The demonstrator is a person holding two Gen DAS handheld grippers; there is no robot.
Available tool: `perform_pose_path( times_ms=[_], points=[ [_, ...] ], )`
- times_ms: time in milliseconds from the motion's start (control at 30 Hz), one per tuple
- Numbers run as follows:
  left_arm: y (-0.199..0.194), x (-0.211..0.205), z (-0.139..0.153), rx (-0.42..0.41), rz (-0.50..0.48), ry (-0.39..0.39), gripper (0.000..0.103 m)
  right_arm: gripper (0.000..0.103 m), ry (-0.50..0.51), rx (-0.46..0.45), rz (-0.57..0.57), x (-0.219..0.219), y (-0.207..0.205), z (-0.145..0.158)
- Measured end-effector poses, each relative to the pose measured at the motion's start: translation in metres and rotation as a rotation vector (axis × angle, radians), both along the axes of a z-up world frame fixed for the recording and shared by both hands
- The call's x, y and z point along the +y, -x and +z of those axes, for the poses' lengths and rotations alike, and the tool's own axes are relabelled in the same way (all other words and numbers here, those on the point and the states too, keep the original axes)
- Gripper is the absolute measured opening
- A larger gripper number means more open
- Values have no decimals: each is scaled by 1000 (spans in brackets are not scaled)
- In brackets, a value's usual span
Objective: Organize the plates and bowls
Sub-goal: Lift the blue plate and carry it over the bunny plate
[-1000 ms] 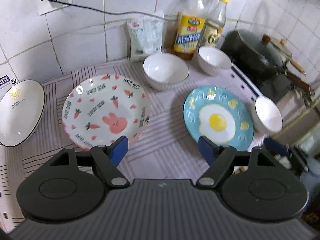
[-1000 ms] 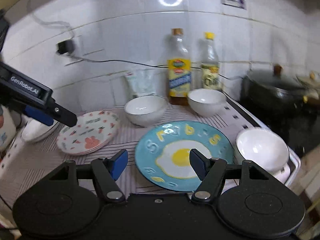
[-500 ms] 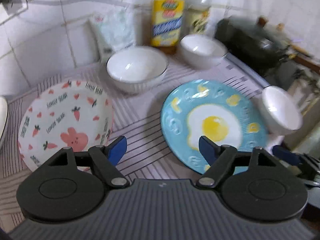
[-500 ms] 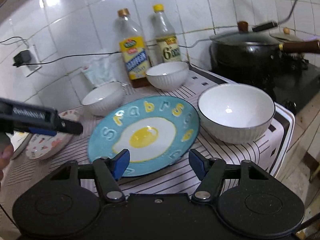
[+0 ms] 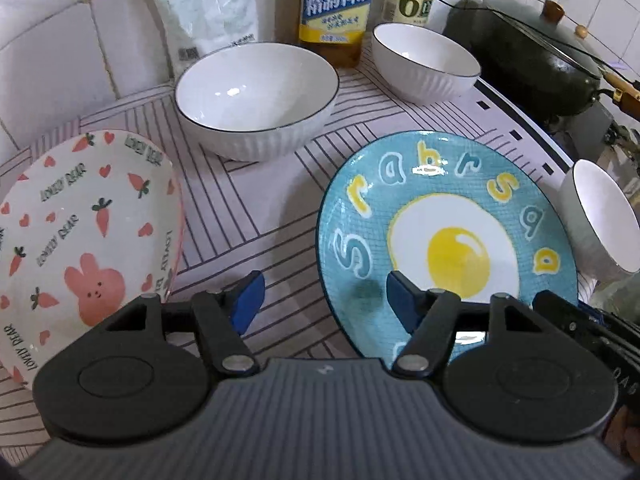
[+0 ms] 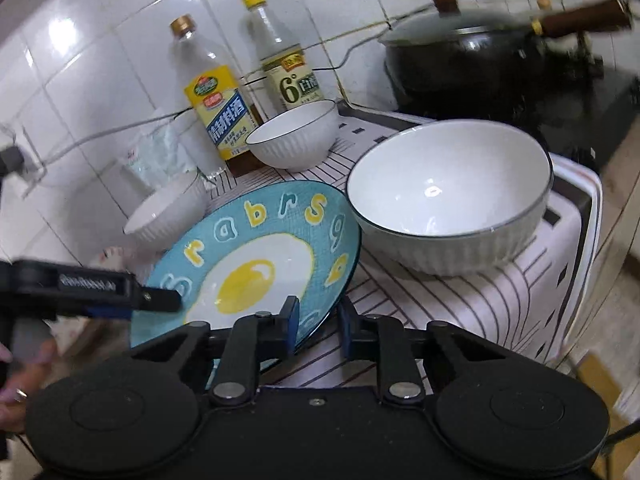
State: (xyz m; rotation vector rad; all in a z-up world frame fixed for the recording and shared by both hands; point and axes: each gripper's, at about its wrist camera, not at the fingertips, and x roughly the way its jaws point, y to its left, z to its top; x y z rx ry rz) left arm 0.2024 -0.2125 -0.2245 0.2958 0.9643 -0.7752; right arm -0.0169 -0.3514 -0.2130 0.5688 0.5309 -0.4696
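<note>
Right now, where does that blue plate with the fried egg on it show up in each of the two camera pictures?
Left wrist view: the blue egg plate fills the lower right, just ahead of the left gripper.
Right wrist view: it lies lower left of centre, its near rim between the fingers of the right gripper.
Shared landmark: the yellow-labelled bottle by the tiled wall behind the plate.

The fried-egg plate [image 5: 448, 236] and white ribbed bowl [image 5: 256, 100] look glossy, glazed ceramic. The striped cloth [image 5: 256, 208] is matt. The pot handle [image 6: 584, 20] looks wooden.
</note>
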Motion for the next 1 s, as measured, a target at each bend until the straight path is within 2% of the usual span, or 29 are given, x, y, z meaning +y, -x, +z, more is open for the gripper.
perform_pose_path(
  times_ms=[100,167,233,300,533,633,800,900,1000],
  points=[
    [-1,0,-3,7,-6,3,53,23,-1,1,-8,2,-1,-1],
    [-2,0,-2,26,-14,16,44,23,-6,3,-16,2,-3,-1],
    [-3,0,-1,52,-24,32,30,22,-18,4,-28,2,-4,-2],
    [-2,0,0,67,-27,43,24,22,-22,5,-40,2,-6,-2],
    [-3,2,-3,86,17,82,25,22,-16,-15,-72,4,-7,-6],
    [0,-1,-3,74,30,72,27,21,-34,-32,-79,2,-5,-7],
    [1,-3,-2,63,30,62,27,22,-9,0,-63,4,-10,-5],
    [4,-6,-2,48,25,44,29,23,57,49,-18,7,-15,0],
    [2,-6,-1,69,35,43,29,24,62,61,-5,6,-16,1]
  ],
)
